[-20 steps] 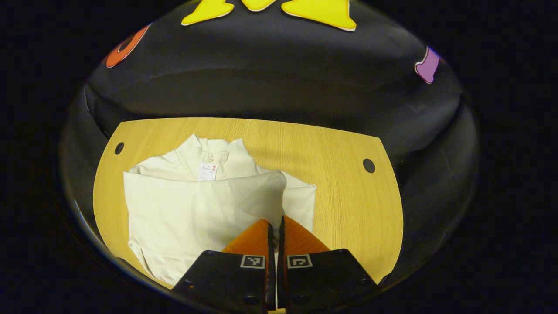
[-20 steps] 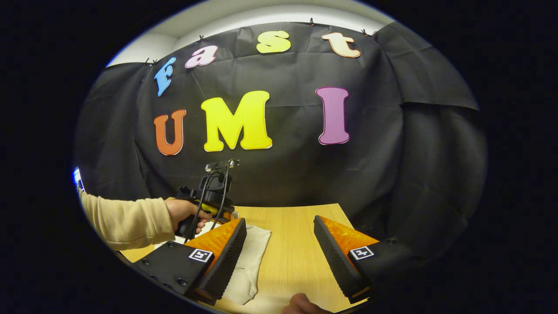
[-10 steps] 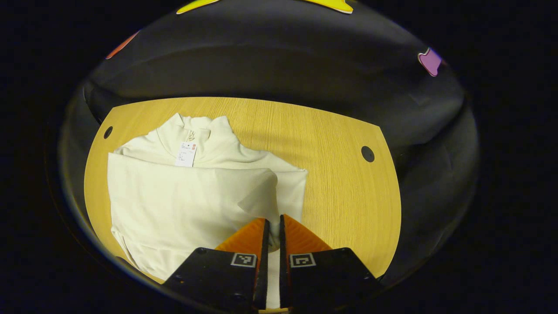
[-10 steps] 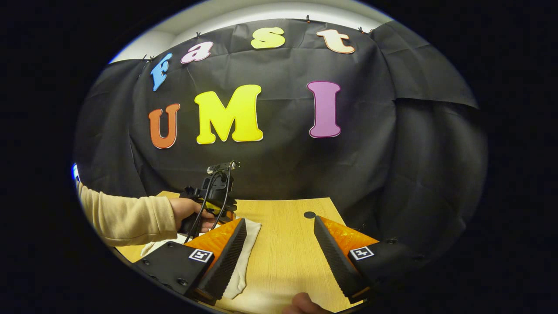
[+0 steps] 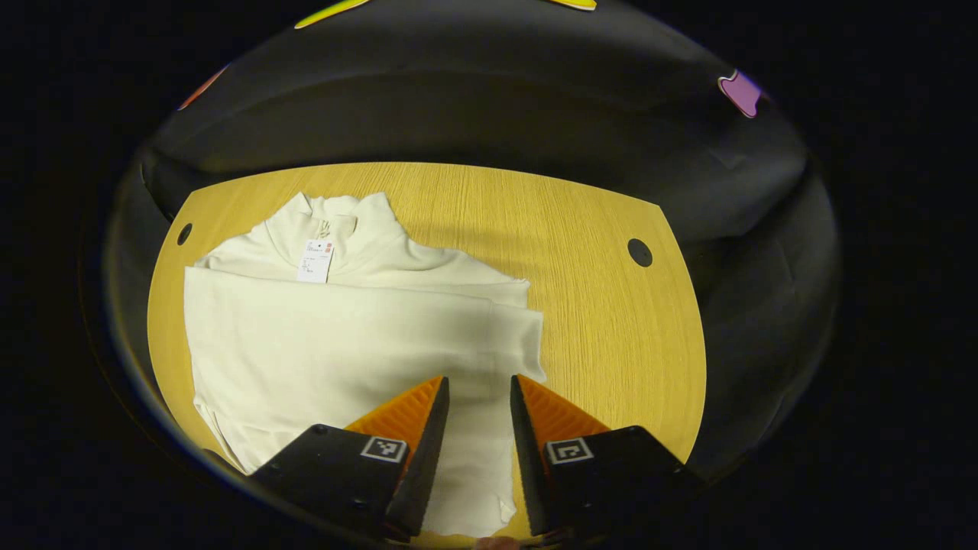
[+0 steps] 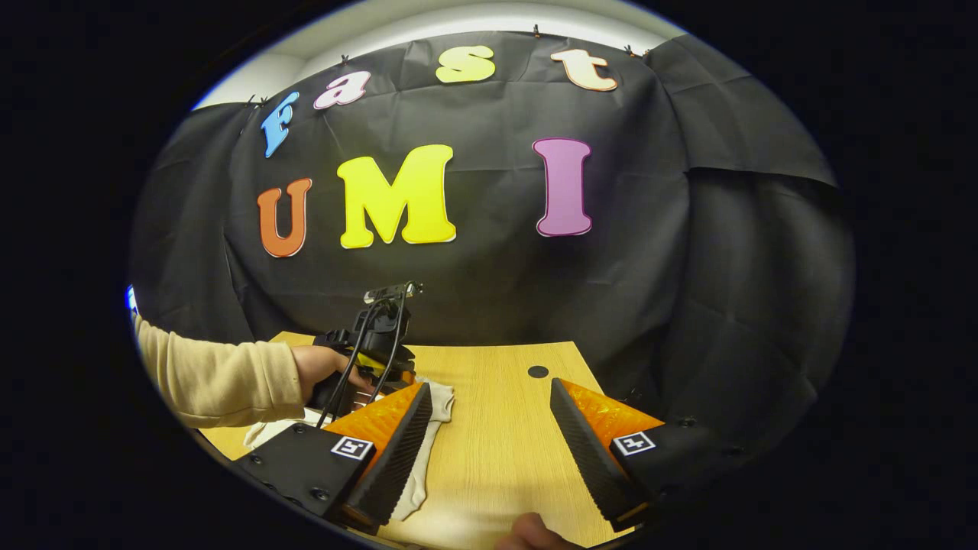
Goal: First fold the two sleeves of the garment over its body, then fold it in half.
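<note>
A cream garment [image 5: 336, 336] lies on the wooden table [image 5: 611, 336], its collar and paper tag [image 5: 315, 260] at the far side. A sleeve lies folded flat across its body, ending at the right edge. My left gripper [image 5: 479, 386] hovers open just above the garment's near right part, with nothing between its fingers. In the right gripper view, my right gripper [image 6: 489, 401] stands wide open over bare table, and a strip of the garment [image 6: 442, 399] shows beside its left finger. A hand [image 6: 317, 367] in a cream sleeve holds the other gripper above the cloth.
Round holes sit in the tabletop at the far right [image 5: 639, 252] and far left [image 5: 184, 233]. Black cloth walls the booth behind the table. Bare wood lies to the right of the garment. A thumb [image 6: 527, 528] shows at the bottom of the right gripper view.
My left gripper has opened and let go of the sleeve cloth it pinched; the fold now lies flat over the body. The right gripper has stayed open, tilting down slightly.
</note>
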